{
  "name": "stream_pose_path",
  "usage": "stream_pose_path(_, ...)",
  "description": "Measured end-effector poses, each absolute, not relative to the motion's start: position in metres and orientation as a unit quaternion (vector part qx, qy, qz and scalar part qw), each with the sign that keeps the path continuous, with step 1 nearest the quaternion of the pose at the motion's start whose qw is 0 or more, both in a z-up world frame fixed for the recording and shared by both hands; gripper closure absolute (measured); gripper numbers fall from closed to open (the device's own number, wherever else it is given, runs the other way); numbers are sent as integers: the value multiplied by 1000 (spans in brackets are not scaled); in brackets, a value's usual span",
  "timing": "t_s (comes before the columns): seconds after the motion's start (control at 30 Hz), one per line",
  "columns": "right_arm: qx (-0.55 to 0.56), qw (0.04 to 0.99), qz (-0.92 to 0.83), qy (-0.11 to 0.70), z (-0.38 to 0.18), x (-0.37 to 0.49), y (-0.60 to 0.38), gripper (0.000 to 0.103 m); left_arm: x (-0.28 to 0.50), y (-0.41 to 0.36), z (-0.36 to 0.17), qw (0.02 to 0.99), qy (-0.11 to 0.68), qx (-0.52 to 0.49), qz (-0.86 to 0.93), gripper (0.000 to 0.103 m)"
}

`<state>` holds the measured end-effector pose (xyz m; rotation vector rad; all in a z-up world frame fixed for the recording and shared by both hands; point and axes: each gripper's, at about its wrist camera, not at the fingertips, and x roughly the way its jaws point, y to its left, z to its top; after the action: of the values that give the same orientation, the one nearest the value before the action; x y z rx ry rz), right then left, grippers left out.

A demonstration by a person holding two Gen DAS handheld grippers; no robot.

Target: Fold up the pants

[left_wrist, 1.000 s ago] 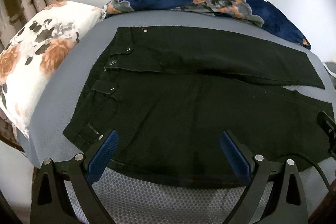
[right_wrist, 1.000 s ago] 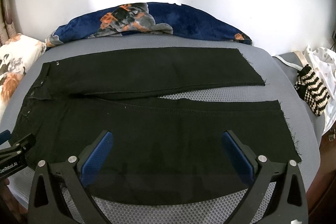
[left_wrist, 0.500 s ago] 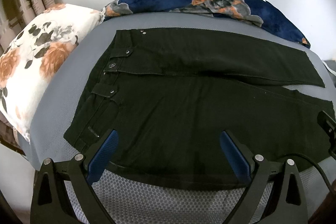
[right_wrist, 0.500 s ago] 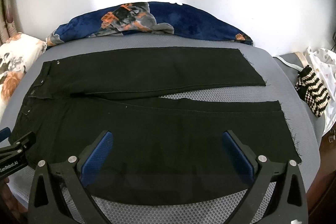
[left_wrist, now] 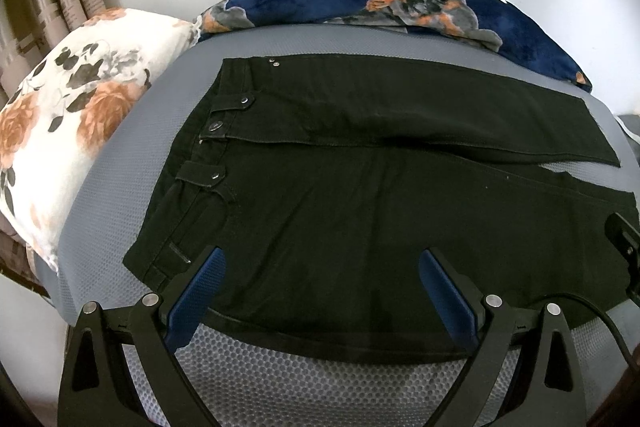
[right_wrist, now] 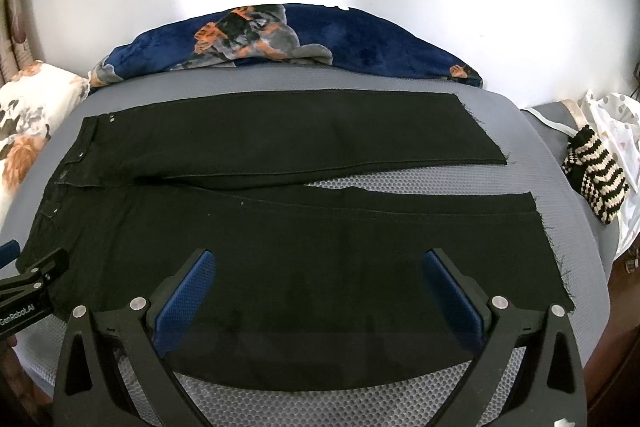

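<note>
Black pants [left_wrist: 360,195] lie flat on the grey mesh bed cover [left_wrist: 120,155], waistband to the left, both legs spread to the right with a narrow gap between them. In the right wrist view the pants [right_wrist: 304,227] run across the whole bed, frayed hems at the right. My left gripper [left_wrist: 322,267] hovers open over the near edge by the waistband and hip. My right gripper [right_wrist: 318,271] is open above the near leg, nothing between its blue pads. The left gripper's body [right_wrist: 28,287] shows at the left edge of the right wrist view.
A floral white pillow [left_wrist: 68,123] lies left of the waistband. A navy floral blanket [right_wrist: 280,39] is bunched along the far wall. A striped knitted item [right_wrist: 596,179] and a white bag [right_wrist: 616,131] sit right of the bed. A black cable [left_wrist: 600,323] trails at lower right.
The left wrist view has shifted slightly so the pants sit a bit farther right and lower. The right gripper has barely moved. Both stay open.
</note>
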<state>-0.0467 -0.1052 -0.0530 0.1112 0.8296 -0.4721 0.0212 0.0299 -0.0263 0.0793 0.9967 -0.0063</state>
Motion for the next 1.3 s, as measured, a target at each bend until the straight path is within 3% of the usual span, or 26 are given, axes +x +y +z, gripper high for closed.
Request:
stream_pose_path(0.73,54,895,-209,390,-46,-41,-107,0,23,30,-26,879,475,37,-4,6)
stream_pose_path(1.03,53,914,-157,370,-33,-14,-124,0,63,57,-10,891,453,15,-4,6)
stream_pose_path(1.3,64,908,-141,389,-30,33,-150,0,129,122,-9,895,445,-30,0,18)
